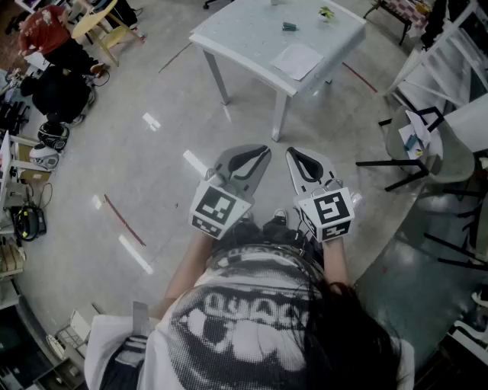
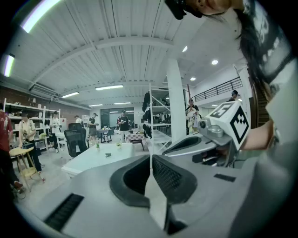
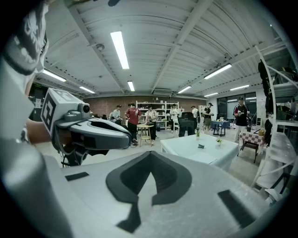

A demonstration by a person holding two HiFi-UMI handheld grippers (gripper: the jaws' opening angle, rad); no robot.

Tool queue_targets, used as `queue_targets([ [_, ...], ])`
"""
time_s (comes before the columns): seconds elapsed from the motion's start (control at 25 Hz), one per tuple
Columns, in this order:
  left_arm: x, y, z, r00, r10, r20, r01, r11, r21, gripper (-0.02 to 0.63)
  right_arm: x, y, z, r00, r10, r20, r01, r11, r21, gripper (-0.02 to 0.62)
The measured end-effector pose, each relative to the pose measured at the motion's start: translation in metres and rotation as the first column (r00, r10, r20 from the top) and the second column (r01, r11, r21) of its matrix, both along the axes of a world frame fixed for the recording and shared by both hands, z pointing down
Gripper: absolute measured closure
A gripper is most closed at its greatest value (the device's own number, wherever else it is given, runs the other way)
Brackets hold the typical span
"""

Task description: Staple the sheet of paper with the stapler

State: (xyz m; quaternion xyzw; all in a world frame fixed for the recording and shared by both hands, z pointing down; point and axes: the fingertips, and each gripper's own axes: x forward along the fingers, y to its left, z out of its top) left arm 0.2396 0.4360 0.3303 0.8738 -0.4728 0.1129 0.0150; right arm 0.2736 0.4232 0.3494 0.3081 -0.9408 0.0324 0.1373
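A white table (image 1: 252,38) stands a few steps ahead of me. On it lie a sheet of paper (image 1: 297,59) and a small dark stapler (image 1: 289,27). My left gripper (image 1: 264,151) and right gripper (image 1: 291,153) are held side by side in front of my body, well short of the table. Both are shut with nothing between the jaws. In the left gripper view the left gripper (image 2: 151,156) has its tips together, and the stapler (image 2: 107,155) shows far off. The right gripper (image 3: 150,153) has its tips together too, with the stapler (image 3: 200,146) and paper (image 3: 204,157) beyond.
A small potted plant (image 1: 326,12) stands at the table's far edge. Dark chairs and a round table (image 1: 427,152) crowd the right side. A wooden chair (image 1: 103,27) and bags stand at the upper left. Several people stand in the background (image 3: 132,120). A white column (image 2: 177,104) rises ahead.
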Motion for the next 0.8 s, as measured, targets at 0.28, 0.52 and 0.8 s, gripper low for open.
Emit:
queue_targets([
  [0.28,0.022,-0.015,0.007,0.999,-0.032,0.005,0.032,0.999,-0.008,0.591,0.027,-0.011,0.005,1.000,-0.018,0.023,0.019,1.000,-0.003,0.598],
  [0.52,0.026,-0.011,0.023,0.993,-0.122,0.006,0.122,0.992,-0.033,0.591,0.040,-0.015,0.022,0.996,-0.075,0.045,0.077,0.996,-0.040,0.597],
  [0.8,0.011,-0.003,0.039,0.975,-0.221,0.016,0.221,0.971,-0.086,0.591,0.031,-0.012,0.045,0.987,-0.152,0.044,0.156,0.981,-0.112,0.597],
])
